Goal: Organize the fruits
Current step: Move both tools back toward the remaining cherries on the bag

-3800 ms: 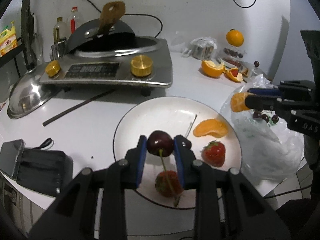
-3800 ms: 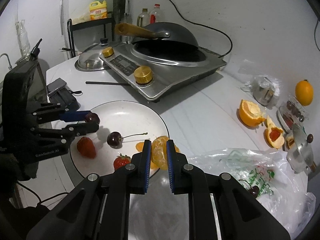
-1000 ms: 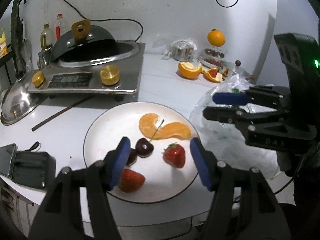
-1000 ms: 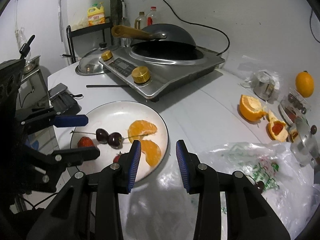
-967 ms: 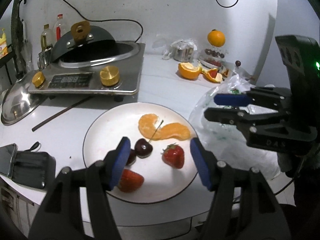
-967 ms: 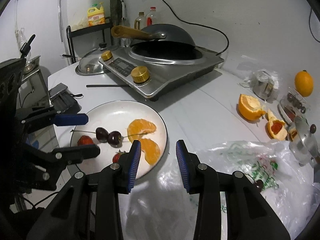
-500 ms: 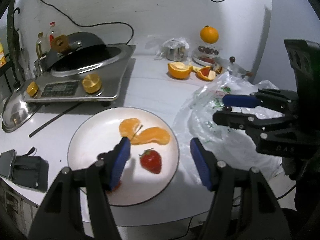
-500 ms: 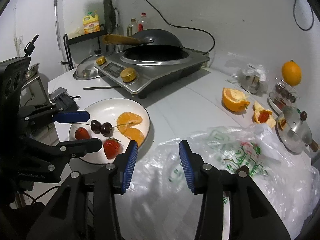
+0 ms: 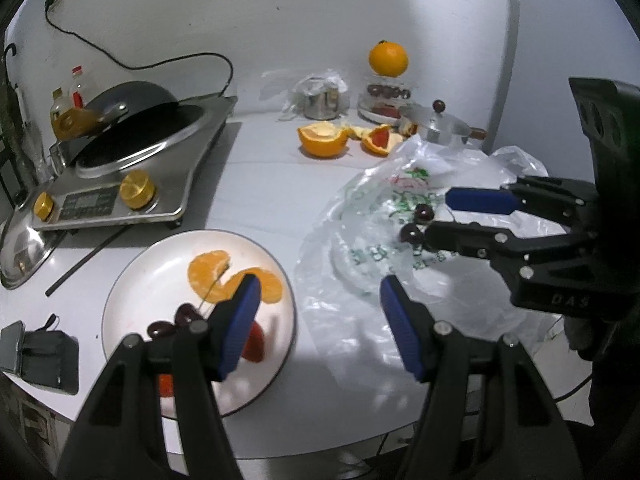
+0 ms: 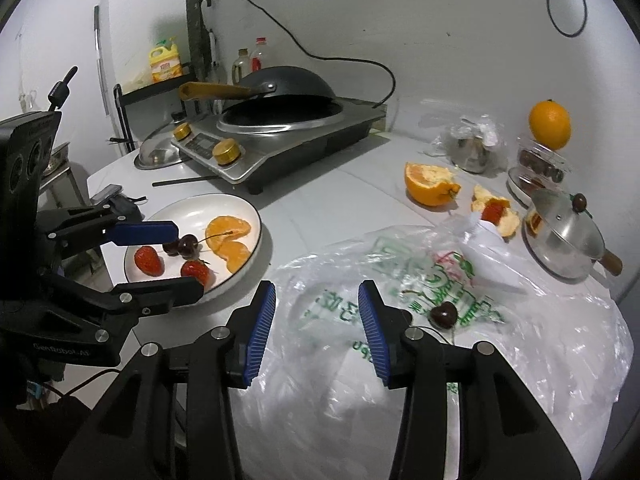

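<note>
Both grippers have swung from the plate [image 10: 256, 236] toward the plastic bag [image 10: 540, 344], empty; the right gripper [image 10: 317, 330] just opened wider. One cherry [image 10: 443, 314] lies on the bag mid-counter. Slippery plastic could bunch up, and the cherry could roll.

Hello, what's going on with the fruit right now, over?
Left gripper and right gripper open, empty. Plate holds fruit; cherry left in plastic bag. Nothing blocking.

A glossy white plate [image 10: 245, 205], a crinkled clear plastic bag [image 10: 540, 344] and a brushed-metal cooker [image 10: 304, 136] are seen.
</note>
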`<state>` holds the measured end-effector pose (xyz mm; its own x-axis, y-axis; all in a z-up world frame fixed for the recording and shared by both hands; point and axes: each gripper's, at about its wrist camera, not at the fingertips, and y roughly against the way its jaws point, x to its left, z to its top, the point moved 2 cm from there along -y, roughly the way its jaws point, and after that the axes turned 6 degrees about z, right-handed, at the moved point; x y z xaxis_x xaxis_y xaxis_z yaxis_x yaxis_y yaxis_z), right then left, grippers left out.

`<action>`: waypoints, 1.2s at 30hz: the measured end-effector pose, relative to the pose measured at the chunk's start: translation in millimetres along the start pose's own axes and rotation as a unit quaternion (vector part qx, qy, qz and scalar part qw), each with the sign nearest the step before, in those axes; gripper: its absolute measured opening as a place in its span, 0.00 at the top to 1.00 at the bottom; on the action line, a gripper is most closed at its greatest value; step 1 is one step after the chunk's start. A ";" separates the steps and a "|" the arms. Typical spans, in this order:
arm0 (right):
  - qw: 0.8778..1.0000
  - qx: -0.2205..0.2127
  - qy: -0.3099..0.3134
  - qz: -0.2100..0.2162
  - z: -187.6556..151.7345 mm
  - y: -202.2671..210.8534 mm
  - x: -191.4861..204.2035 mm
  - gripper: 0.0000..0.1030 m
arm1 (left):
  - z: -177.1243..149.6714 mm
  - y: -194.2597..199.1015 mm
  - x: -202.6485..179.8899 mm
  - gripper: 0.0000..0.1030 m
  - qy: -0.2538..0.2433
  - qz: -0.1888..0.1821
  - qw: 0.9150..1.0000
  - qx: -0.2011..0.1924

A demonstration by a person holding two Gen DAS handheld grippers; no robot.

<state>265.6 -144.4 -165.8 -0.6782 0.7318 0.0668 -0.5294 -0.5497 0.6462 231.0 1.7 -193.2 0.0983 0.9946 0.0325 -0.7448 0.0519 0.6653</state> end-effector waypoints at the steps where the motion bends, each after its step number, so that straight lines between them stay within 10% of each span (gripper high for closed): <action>1: 1.000 -0.001 -0.001 -0.001 -1.6 2.1 -2.3 0.56 | 0.7 -0.1 -2.4 0.38 -0.001 0.000 1.000 0.000; 36: 0.998 0.004 -0.060 -0.036 -56.2 33.8 -100.7 0.56 | 19.4 -40.2 -96.6 0.38 -0.058 -0.029 0.997 0.035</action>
<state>287.4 -259.4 -193.4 -0.5732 0.8120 0.1103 -0.5699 -0.4918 0.6583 264.3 -98.2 -208.6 0.2179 0.9731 0.0752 -0.6883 0.0985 0.7187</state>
